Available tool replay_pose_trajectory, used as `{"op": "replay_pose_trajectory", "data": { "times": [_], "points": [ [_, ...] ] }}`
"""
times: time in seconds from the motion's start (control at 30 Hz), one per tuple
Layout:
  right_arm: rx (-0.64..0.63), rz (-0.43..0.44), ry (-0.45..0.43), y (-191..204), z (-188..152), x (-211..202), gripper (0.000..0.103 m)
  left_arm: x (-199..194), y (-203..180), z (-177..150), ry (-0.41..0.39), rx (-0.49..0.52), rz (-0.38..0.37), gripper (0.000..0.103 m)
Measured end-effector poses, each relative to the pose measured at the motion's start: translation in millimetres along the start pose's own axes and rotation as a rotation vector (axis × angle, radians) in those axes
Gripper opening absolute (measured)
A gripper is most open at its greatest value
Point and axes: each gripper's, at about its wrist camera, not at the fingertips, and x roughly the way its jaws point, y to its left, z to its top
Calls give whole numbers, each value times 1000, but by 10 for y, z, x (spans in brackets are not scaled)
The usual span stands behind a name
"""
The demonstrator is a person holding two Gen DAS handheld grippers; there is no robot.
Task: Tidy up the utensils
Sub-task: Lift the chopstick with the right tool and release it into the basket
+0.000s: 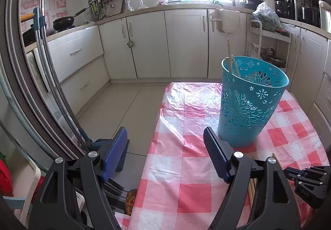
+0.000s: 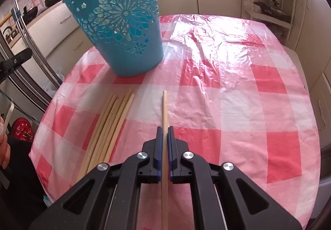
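Note:
A teal perforated basket (image 1: 250, 104) stands upright on the red-and-white checked tablecloth (image 1: 186, 168), with two wooden chopsticks (image 1: 232, 62) leaning inside it. It also shows in the right wrist view (image 2: 122, 29), far left. My right gripper (image 2: 164, 128) is shut on a single wooden chopstick (image 2: 164, 106) that points forward along the fingers, low over the cloth. Several more chopsticks (image 2: 107, 124) lie in a bundle on the cloth to its left. My left gripper (image 1: 165, 139) is open and empty, at the table's left edge, left of and nearer than the basket.
The table's left edge (image 1: 153, 143) drops to a tiled floor (image 1: 115, 106). A metal-framed rack (image 1: 47, 64) stands on the left. White kitchen cabinets (image 1: 186, 44) run along the back, with a shelf trolley (image 2: 269, 2) at the right.

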Motion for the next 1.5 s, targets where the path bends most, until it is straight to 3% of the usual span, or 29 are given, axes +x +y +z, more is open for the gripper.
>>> {"op": "replay_pose_trajectory", "data": {
  "times": [0.2, 0.57, 0.87, 1.03, 1.2, 1.5],
  "points": [
    [106, 91, -78, -25, -14, -247, 6, -63, -19, 37, -25, -8, -14, 78],
    [159, 214, -255, 87, 298, -843, 6, -9, 7, 28, -9, -37, -14, 82],
    [101, 309, -496, 458, 1171, -1326, 6, -9, -8, 20, -5, -37, -14, 85],
    [119, 276, -624, 591, 1614, -1301, 6, 18, -6, 5, 7, -39, -23, 85],
    [131, 197, -690, 653, 1932, -1042, 6, 72, 33, 15, 27, -70, -43, 86],
    [101, 96, -595, 641, 1980, -443, 6, 146, 104, 50, 43, -128, -56, 88]
  ]
}}
